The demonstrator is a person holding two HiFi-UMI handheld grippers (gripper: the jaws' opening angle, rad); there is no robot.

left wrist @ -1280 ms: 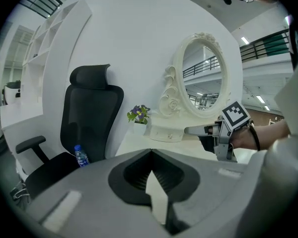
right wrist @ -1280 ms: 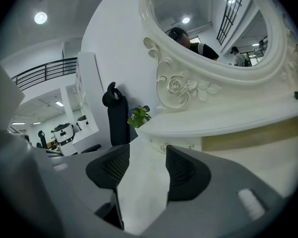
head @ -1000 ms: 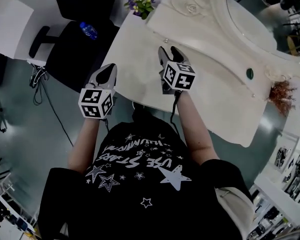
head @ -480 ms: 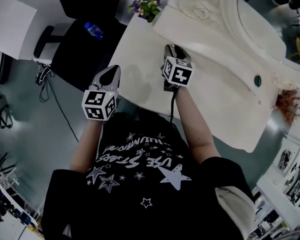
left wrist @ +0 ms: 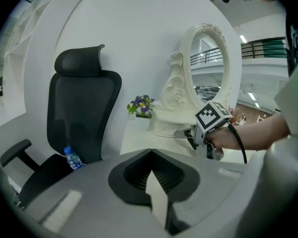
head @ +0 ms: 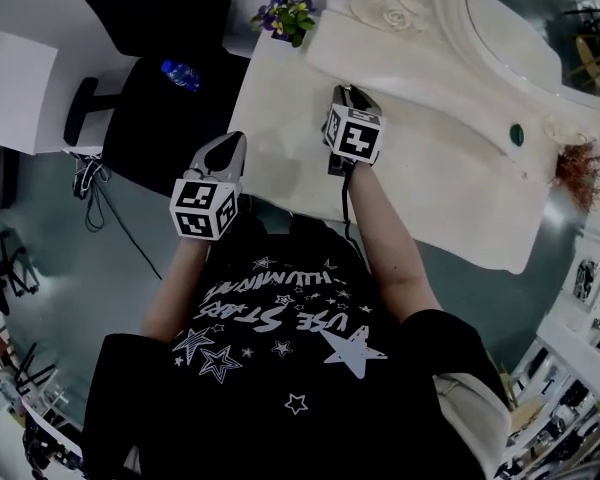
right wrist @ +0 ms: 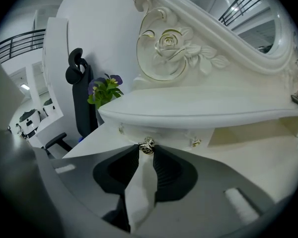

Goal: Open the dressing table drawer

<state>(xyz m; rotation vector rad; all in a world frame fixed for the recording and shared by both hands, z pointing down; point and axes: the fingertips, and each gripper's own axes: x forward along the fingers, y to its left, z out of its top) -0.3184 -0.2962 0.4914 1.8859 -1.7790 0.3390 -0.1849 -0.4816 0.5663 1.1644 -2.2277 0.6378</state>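
The white dressing table (head: 280, 118) has a small drawer under its raised shelf, with a round metal knob (right wrist: 148, 145) on the drawer front (right wrist: 164, 134). My right gripper (head: 348, 94) reaches over the tabletop to that drawer. In the right gripper view its jaws have just been closing, and the two tips now sit against either side of the knob. The drawer looks flush with the shelf. My left gripper (head: 230, 144) hovers at the table's left front edge, shut with nothing in it. The left gripper view shows the right gripper (left wrist: 183, 132) at the shelf.
A black office chair (head: 170, 98) with a water bottle (head: 180, 71) on its seat stands left of the table. A pot of purple flowers (head: 285, 15) sits at the table's back left corner. Two more small knobs (right wrist: 195, 143) flank the held one. The oval mirror (head: 510, 18) rises behind the shelf.
The right gripper moved forward and down to the shelf drawer, and its jaws narrowed. The left gripper shifted slightly.
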